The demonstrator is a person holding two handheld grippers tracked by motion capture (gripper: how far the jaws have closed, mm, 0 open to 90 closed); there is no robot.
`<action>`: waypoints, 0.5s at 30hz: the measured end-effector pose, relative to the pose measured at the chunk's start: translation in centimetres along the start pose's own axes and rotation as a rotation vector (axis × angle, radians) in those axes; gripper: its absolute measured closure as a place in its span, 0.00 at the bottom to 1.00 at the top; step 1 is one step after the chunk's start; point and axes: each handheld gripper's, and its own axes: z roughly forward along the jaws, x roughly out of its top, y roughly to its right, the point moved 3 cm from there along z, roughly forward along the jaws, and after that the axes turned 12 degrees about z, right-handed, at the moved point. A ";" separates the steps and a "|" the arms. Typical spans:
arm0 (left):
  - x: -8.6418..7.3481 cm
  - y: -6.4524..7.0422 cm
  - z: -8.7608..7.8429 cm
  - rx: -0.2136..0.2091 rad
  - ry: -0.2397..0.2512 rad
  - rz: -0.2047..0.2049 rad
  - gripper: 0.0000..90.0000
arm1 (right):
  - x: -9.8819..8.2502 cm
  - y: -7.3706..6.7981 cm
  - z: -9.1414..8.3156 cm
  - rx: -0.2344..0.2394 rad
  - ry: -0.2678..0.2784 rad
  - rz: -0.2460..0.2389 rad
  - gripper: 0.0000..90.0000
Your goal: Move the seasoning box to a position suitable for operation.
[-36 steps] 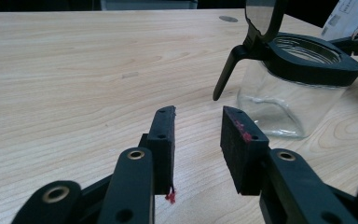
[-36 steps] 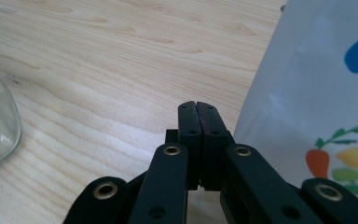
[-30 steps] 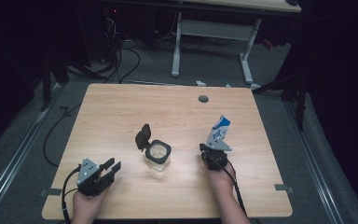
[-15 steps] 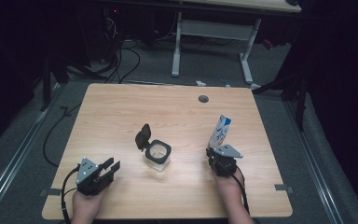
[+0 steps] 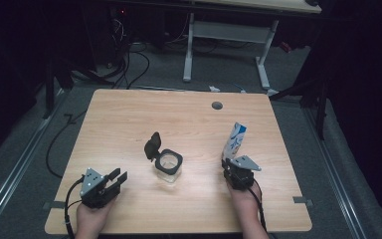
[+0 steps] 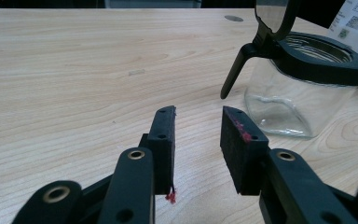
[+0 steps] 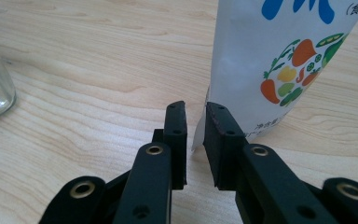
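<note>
- Right gripper (image 7: pixel 195 122): jaws have just been opening, pouch (image 7: pixel 279 65) edge loose between them; back off gently so it stands.
- Left gripper (image 6: pixel 198 126): part open, empty; jar (image 6: pixel 303 88) ahead-right.

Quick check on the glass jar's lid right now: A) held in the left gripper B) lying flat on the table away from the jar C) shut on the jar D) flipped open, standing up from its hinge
D: the black lid stands up from the hinge at the rim of the glass jar, leaving the mouth open; the left gripper sits apart from it with nothing between its jaws.
</note>
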 end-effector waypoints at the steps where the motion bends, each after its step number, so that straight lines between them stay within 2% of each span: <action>1: 0.0 0.0 0.0 0.001 0.001 0.000 0.74 | 0.0 0.0 0.0 0.001 0.001 0.004 0.88; 4: 0.0 0.0 0.0 0.001 0.001 -0.001 0.74 | -0.3 0.1 0.0 -0.004 0.002 0.007 0.88; 5: 0.0 0.0 0.0 0.001 0.000 -0.001 0.74 | -0.3 0.2 -0.1 0.001 -0.002 0.026 0.88; 8: 0.0 0.1 0.1 0.001 -0.004 0.005 0.73 | -0.1 0.2 -0.2 0.014 0.009 0.037 0.87; 11: 0.1 0.3 0.1 0.005 -0.001 0.019 0.73 | 0.4 0.2 0.1 -0.018 0.016 0.037 0.87; 15: 0.1 0.3 0.0 0.008 -0.001 0.027 0.73 | 0.8 0.3 0.5 -0.018 0.009 0.061 0.97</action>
